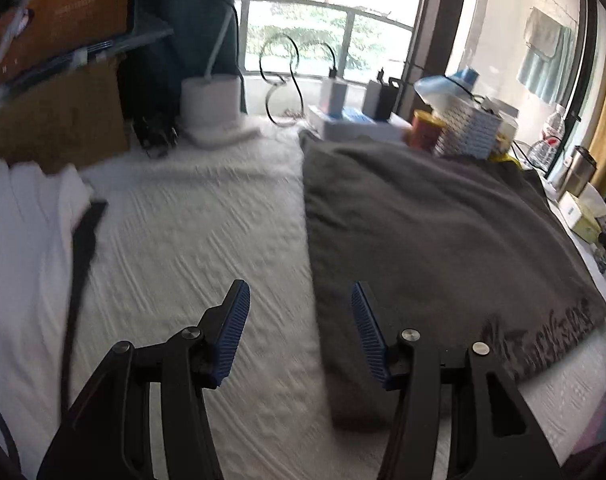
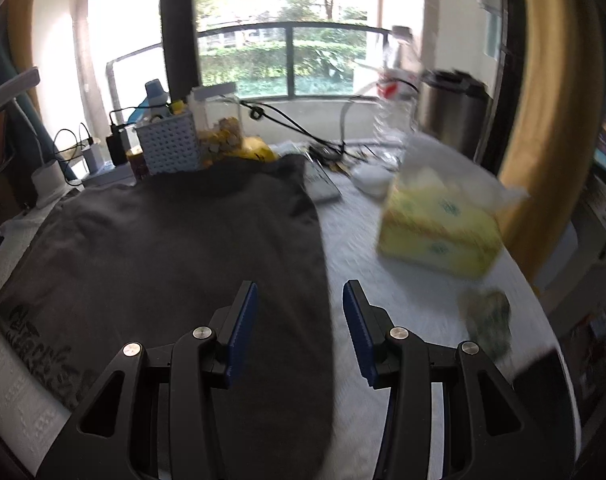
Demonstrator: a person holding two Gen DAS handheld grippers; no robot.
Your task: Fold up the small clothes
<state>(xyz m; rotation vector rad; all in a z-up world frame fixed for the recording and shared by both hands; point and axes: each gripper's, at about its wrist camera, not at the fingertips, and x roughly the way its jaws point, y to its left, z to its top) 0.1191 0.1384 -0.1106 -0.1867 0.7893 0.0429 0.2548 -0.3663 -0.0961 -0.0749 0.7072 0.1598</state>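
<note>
A dark grey garment [image 1: 431,240] with a black printed pattern near one edge lies flat on the white textured cloth [image 1: 191,248] that covers the table. It also shows in the right wrist view [image 2: 175,248]. My left gripper [image 1: 301,312] is open and empty, above the garment's left edge. My right gripper [image 2: 299,308] is open and empty, above the garment's right edge. A white garment [image 1: 27,240] with a black strip lies at the left.
A yellow tissue box [image 2: 439,228] and a small green crumpled thing [image 2: 489,320] sit right of the garment. At the back stand a white perforated basket [image 2: 169,146], chargers and cables, a red-lidded jar [image 1: 425,128], a steel flask [image 2: 453,112] and a cardboard box [image 1: 55,120].
</note>
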